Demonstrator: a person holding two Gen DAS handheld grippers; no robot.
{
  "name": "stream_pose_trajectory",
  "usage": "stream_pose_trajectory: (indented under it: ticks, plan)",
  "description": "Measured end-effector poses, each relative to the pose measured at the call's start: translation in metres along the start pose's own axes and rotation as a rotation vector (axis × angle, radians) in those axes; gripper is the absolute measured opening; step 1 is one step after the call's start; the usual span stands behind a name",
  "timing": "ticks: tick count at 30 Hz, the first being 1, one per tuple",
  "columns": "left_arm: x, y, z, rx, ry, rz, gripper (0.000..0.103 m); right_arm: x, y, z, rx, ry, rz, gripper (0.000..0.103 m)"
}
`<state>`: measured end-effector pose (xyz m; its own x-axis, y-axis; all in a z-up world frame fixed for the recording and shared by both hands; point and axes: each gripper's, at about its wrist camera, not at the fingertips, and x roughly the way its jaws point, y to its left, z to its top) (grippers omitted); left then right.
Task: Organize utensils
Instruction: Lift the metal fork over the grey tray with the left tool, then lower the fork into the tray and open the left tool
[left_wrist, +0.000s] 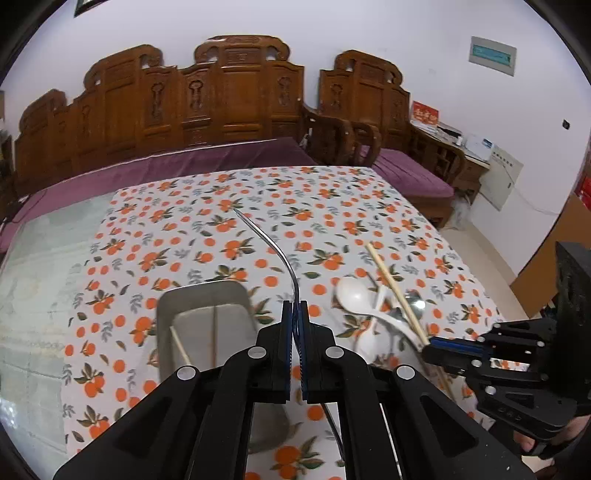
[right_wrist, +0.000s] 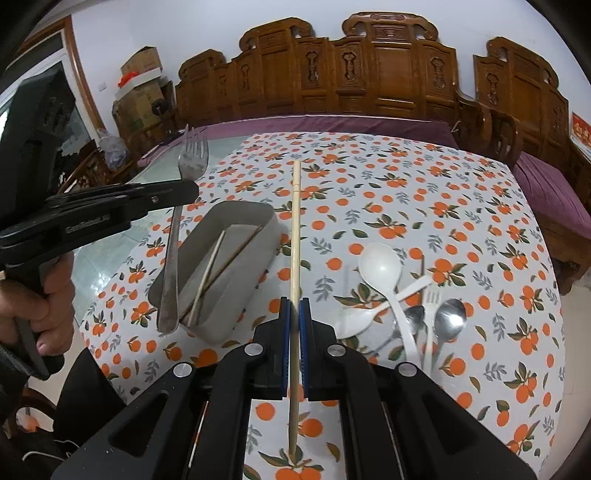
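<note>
My left gripper (left_wrist: 294, 306) is shut on the handle of a metal fork (left_wrist: 273, 247), held above the table; in the right wrist view that fork (right_wrist: 173, 254) hangs over the left end of the grey tray (right_wrist: 242, 207), tines up. My right gripper (right_wrist: 294, 302) is shut on a single wooden chopstick (right_wrist: 296, 229) that points away from me, right of the tray. Two chopsticks (right_wrist: 210, 266) lie inside the tray (left_wrist: 201, 290). From the left wrist view the right gripper (left_wrist: 430, 347) and its chopstick (left_wrist: 391, 286) hang over the utensil pile.
On the orange-print tablecloth (right_wrist: 424, 177), right of the tray, lie white plastic spoons (right_wrist: 380, 262), metal spoons (right_wrist: 448, 317) and a white plastic fork (right_wrist: 430, 295). A carved wooden bench (left_wrist: 229, 92) with purple cushions stands behind the table. A person's hand (right_wrist: 48, 295) holds the left gripper.
</note>
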<state>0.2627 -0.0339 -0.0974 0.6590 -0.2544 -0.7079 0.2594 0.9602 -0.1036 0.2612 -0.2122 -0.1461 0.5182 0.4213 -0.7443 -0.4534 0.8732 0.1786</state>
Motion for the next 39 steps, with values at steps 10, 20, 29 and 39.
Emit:
stream_pose_trajectory:
  ticks: [10, 20, 29, 39]
  plan:
    - [0.024, 0.048, -0.009, -0.021, 0.059, 0.046, 0.002, 0.014, 0.017, 0.011, -0.026, 0.023, 0.001, 0.006]
    - [0.06, 0.08, -0.022, -0.028, 0.135, 0.078, 0.002, 0.031, 0.023, 0.016, -0.034, 0.049, 0.003, 0.006]
    - [0.095, 0.085, -0.046, -0.019, 0.222, 0.081, 0.002, 0.045, 0.033, 0.017, -0.048, 0.07, 0.013, 0.006]
    - [0.109, 0.092, -0.052, -0.045, 0.265, 0.054, 0.007, 0.052, 0.043, 0.018, -0.06, 0.081, 0.017, 0.006]
